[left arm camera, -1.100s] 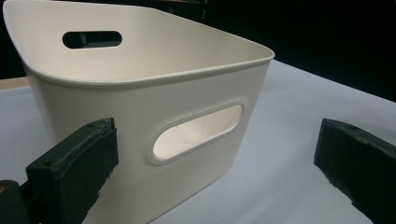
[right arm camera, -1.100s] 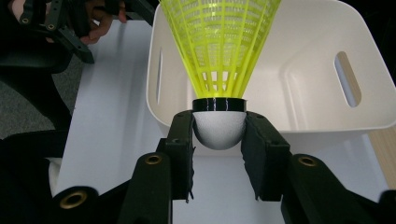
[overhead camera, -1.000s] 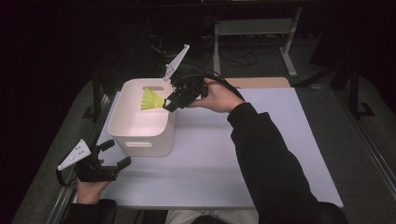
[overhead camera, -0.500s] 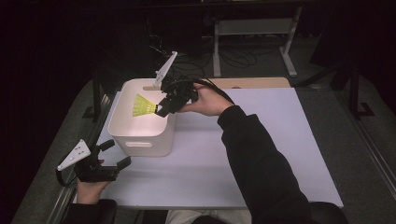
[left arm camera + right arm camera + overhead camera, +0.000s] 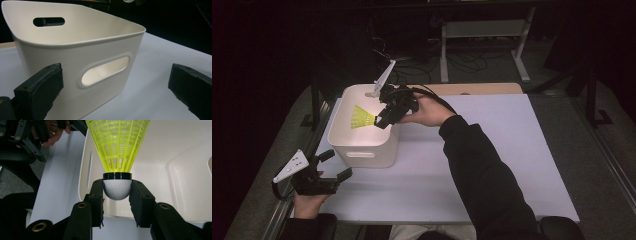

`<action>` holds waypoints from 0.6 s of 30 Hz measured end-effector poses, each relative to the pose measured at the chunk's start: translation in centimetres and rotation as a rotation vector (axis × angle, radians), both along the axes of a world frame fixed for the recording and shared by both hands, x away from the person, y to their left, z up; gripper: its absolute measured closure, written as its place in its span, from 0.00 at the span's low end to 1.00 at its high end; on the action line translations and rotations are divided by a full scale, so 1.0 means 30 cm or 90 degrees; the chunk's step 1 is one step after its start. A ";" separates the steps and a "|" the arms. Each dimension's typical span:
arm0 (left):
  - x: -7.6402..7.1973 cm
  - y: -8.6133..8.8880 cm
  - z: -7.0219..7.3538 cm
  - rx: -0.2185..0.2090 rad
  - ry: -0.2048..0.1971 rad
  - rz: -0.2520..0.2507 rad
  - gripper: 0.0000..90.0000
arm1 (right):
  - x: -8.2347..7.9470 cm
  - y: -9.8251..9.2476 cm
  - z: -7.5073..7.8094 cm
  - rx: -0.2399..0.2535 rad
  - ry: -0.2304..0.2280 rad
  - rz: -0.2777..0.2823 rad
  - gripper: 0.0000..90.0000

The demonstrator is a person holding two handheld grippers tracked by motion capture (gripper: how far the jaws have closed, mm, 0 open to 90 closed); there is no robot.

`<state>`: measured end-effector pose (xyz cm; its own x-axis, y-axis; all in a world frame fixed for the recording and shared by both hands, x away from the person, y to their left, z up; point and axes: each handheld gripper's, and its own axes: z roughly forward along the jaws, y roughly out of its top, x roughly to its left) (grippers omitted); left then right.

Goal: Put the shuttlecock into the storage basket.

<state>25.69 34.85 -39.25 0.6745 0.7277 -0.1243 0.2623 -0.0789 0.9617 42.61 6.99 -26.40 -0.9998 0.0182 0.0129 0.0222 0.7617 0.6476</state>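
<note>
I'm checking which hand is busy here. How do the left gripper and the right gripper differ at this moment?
The right gripper is shut on the white cork of a yellow shuttlecock; the left gripper is open with nothing between its jaws. The right gripper is held over the white bin, the shuttlecock's skirt pointing into it; the left gripper rests low on the table, beside the bin's near wall, aimed at its handle slot. Both are black, two-jawed and hand-held.

the right tongs [image 5: 381, 121], clamped on the yellow shuttlecock [image 5: 362, 118], have slid from the upper right rim of the white bin [image 5: 362, 155] leftward and lower in the frame, so the shuttlecock now hangs over the bin's middle.
</note>
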 end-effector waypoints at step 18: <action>0.000 -0.001 0.000 0.001 0.001 -0.003 0.00 | 0.024 0.038 -0.075 -0.017 0.022 0.004 0.70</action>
<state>25.68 34.83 -39.26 0.6774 0.7249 -0.1248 0.2636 -0.0808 0.9612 43.34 8.14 -28.66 -0.9988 0.0130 0.0477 0.0401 0.7791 0.6256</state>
